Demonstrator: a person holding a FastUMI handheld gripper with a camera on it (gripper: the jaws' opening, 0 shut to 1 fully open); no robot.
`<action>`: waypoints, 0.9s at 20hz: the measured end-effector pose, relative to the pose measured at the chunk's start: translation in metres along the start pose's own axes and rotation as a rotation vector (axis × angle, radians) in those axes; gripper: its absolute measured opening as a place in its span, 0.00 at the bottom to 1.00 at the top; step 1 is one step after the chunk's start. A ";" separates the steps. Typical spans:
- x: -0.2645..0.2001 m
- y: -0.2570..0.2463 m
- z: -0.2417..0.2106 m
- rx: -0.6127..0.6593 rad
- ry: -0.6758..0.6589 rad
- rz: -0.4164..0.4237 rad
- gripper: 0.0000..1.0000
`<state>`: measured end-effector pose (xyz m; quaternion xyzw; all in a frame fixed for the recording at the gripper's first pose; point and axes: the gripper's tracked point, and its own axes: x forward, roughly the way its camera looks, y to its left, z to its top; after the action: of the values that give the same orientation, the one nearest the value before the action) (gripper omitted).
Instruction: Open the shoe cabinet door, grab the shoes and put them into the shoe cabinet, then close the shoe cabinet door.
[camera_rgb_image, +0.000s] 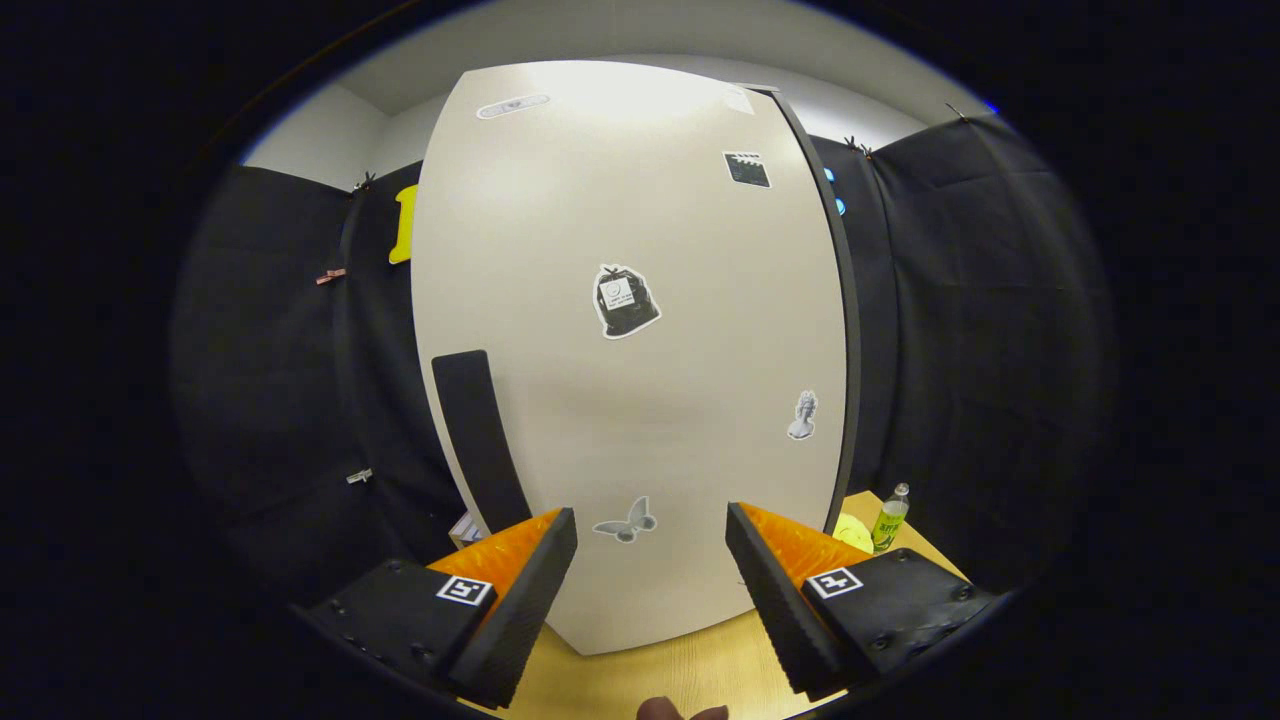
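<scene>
Shoe cabinet, tall cream-white board unit with stickers (640, 400), stands shut on the pale wooden table (690, 675) just beyond the gripper (650, 580), whose fingers stand wide apart and empty; door closed, which fits either an unopened cabinet or shoes already stowed.

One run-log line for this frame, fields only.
door: cabinet door shut, facing gripper | handle: dark handle beside the door's edge | gripper: open, fingers apart, holding nothing | stage: fits door never opened or already closed
</scene>
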<state>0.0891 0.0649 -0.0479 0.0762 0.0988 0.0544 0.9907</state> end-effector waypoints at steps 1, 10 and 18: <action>-0.002 -0.001 0.003 0.006 -0.005 0.001 0.98; -0.020 -0.029 0.008 -0.012 -0.023 -0.029 0.98; -0.045 -0.048 0.002 -0.017 -0.029 -0.024 0.98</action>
<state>0.0504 0.0123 -0.0454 0.0674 0.0847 0.0424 0.9932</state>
